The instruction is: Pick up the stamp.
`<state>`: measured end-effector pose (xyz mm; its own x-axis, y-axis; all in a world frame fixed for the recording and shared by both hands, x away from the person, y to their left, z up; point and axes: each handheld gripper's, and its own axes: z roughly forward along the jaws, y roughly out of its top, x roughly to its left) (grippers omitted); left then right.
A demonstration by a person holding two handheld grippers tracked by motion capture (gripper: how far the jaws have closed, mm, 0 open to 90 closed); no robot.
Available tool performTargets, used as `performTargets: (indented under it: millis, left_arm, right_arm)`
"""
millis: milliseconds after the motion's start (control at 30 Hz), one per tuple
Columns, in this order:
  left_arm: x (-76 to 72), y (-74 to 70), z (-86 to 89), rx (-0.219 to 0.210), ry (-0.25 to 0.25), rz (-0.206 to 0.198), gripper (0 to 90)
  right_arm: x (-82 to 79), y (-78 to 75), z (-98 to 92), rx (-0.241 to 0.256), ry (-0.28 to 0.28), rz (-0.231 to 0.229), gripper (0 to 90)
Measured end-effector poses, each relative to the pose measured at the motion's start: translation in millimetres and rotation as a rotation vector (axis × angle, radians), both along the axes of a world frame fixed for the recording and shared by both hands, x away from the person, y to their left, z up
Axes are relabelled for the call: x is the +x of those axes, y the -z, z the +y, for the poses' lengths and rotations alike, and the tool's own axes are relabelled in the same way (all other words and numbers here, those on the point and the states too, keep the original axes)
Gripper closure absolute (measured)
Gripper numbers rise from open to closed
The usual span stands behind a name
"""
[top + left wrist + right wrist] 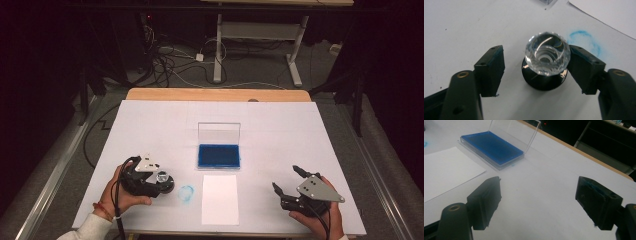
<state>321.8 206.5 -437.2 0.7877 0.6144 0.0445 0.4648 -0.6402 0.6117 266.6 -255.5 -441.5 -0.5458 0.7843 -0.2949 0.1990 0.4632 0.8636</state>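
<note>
Left gripper [534, 72] has its 2 black jaws spread around a stamp [547, 62]; the right-hand jaw touches or nearly touches the knob, the other stands apart. No brand, label or writing can be read anywhere. That stamp has a clear faceted knob on a round black base and stands upright on the white table [300, 145], just beside a smudged blue ring mark [585, 41]. Right gripper [549, 202] is spread wide and holds nothing, near the open blue ink pad [491, 148] and a white paper sheet [446, 170].

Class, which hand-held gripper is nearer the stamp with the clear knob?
Left. The left hand-held gripper has the stamp between its open jaws; the right hand-held gripper sits far across the table.
</note>
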Motion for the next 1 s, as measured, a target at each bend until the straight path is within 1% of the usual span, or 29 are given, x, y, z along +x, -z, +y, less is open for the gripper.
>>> performTargets:
  millis: [167,200,267,400,467,500,567,667,933,1000]
  left_arm:
    - [3.1,1.4,-5.5,0.024,0.012,0.006,39.1]
    - [3.0,1.8,-5.8,0.022,0.013,0.005,39.3]
    - [2.8,1.9,-6.0,0.018,0.02,0.011,43.2]
    - [2.2,1.5,-6.3,0.017,0.031,0.008,49.8]
    - [1.8,1.9,-6.8,0.024,0.036,0.013,51.0]
    - [1.1,1.9,-7.1,0.027,0.048,0.013,53.5]
    - [0.8,1.7,-7.6,0.034,0.047,0.01,53.9]
    - [-0.6,1.7,-8.8,0.042,0.047,-0.005,54.4]
    - [-2.0,1.1,-7.6,0.032,0.038,-0.019,54.6]
    - [-2.0,0.2,-7.2,0.031,0.036,-0.022,54.6]
  right_arm:
    - [0.1,0.4,0.2,-0.003,-0.002,0.0,20.9]
    - [0.1,0.4,0.1,-0.002,-0.001,-0.001,20.8]
    - [-0.1,0.3,0.0,-0.004,-0.003,-0.001,20.9]
    - [0.0,0.4,0.5,-0.007,-0.002,-0.003,21.0]
    - [-0.1,0.5,0.8,-0.01,0.001,-0.002,21.4]
    - [-0.1,0.5,0.8,-0.009,0.002,-0.003,21.7]
    - [-0.1,0.5,0.8,-0.009,0.002,-0.003,21.7]
    - [-0.4,0.3,1.1,-0.01,0.0,-0.008,21.7]
    - [0.1,0.7,1.2,-0.018,0.005,-0.011,23.0]
    - [0.4,0.3,0.1,-0.011,0.009,-0.015,22.7]
